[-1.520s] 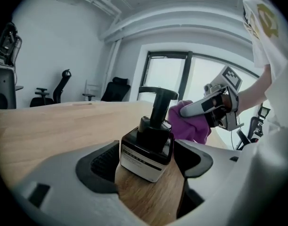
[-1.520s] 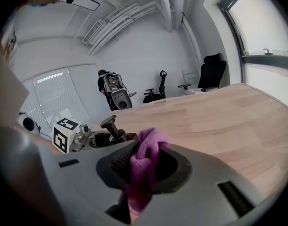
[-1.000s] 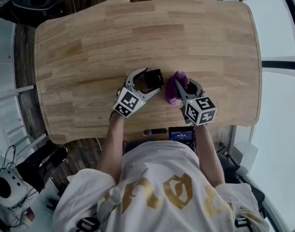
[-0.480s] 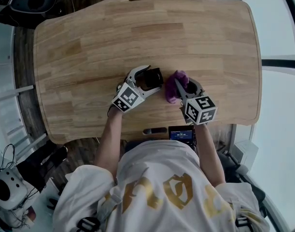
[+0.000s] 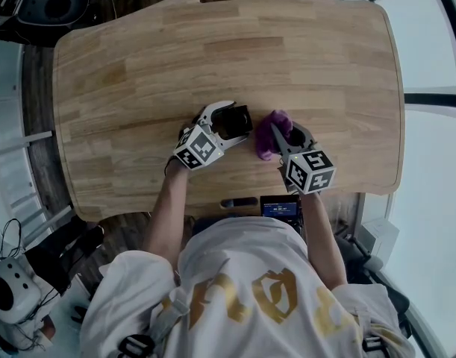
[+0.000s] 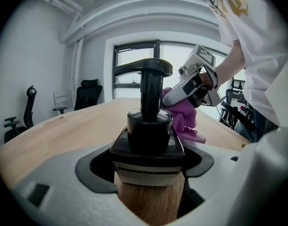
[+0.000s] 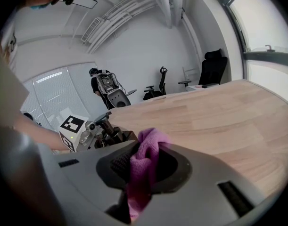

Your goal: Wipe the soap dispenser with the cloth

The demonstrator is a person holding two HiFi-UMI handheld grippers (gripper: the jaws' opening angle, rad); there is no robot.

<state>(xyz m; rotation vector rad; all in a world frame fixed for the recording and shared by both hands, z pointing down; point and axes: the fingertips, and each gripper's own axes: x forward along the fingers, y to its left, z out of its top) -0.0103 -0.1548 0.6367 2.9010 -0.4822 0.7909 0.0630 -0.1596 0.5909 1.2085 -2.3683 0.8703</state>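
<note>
The soap dispenser [image 6: 147, 140] has a wooden body, a black square shoulder and a black pump. It stands upright on the wooden table [image 5: 302, 66], and my left gripper [image 5: 229, 123] is shut on it. The dispenser [image 5: 237, 120] shows near the table's middle in the head view. My right gripper [image 5: 281, 134] is shut on a purple cloth [image 7: 144, 166], which bunches between its jaws. The cloth [image 5: 269, 134] hangs just right of the dispenser, close to the pump; I cannot tell whether they touch. In the left gripper view the cloth [image 6: 185, 119] sits behind the pump head.
The table's front edge [image 5: 235, 200] runs just below my hands. Office chairs [image 7: 209, 69] stand beyond the far side, with windows [image 6: 134, 65] behind. A small dark screen [image 5: 280, 207] sits at the table's near edge.
My left gripper has shifted slightly up and left around the dispenser. The right gripper and cloth have stayed in place.
</note>
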